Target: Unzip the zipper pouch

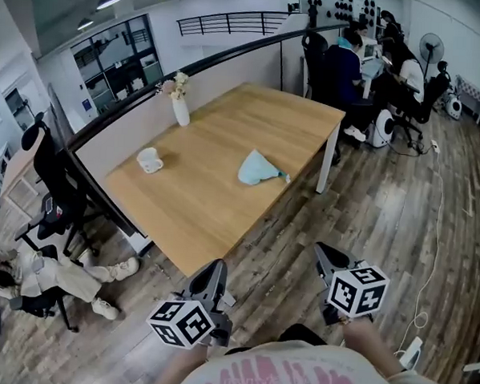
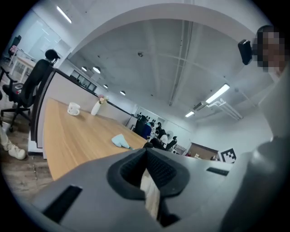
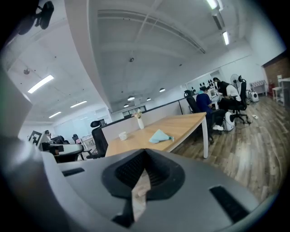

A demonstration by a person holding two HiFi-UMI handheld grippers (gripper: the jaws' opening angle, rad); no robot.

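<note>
Pouch: a pale teal soft pouch [image 1: 261, 169], crumpled into a rough wedge, with a darker bit at its pointed end; whether the zip is done up is too small to tell.
Pouch place: lying on the wooden table [image 1: 227, 138], towards the near right edge, well apart from the white mug [image 1: 149, 160] and the white vase [image 1: 181, 110] with flowers.
Left gripper [image 1: 214, 268]: jaws closed together, nothing between them, held off the table near the person's body.
Right gripper [image 1: 326, 256]: closed too and empty, also well short of the pouch.
Writing: pink lettering on the person's shirt [image 1: 286, 378], cut off and unreadable.
</note>
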